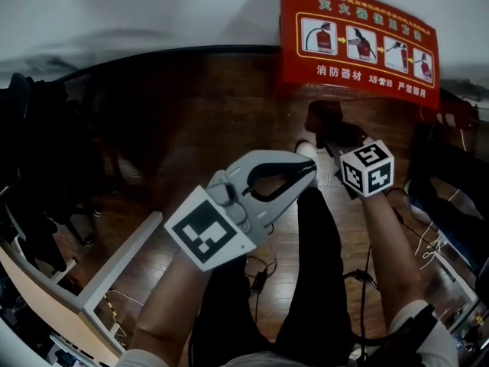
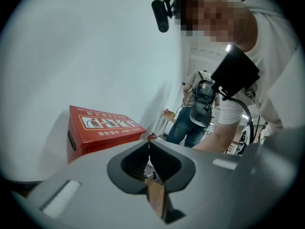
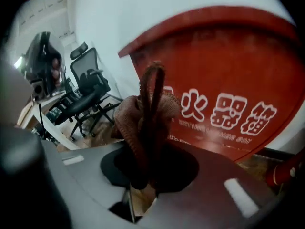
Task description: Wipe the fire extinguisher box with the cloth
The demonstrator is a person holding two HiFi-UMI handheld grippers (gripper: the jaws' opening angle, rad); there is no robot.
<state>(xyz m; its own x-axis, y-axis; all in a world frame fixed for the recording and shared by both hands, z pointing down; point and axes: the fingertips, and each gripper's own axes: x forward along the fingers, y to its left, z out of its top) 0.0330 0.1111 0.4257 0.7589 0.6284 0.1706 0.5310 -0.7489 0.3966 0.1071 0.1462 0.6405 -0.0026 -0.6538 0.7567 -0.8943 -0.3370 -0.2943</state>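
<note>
Two grippers: the grey plastic left gripper (image 1: 304, 173) has its jaws pressed together on nothing. The grey plastic right gripper (image 3: 145, 168) is clamped on the cloth.
Cloth: a brown knitted cloth (image 3: 148, 111) is bunched into a wad that stands up out of the right jaws. It is just in front of the box, and no contact with the box shows.
Box: the red metal fire extinguisher box (image 1: 359, 46), with white lettering and pictograms, sits on the dark wooden floor (image 1: 191, 121) against the white wall (image 1: 153, 6).
Left gripper's place: farther from the box than the right one, off the box's left end.
Step in hand: probably bringing the wad onto the box; wiping looks not yet begun.
Doing it well: lead with the cloth so the wad, not the plastic jaw tips, meets the box. Keep the clamp firm, press lightly, and run long overlapping strokes from one end of the box to the other, top panel first, then the lettered front.
Risk: a hard push could slide the box along the wall.
</note>
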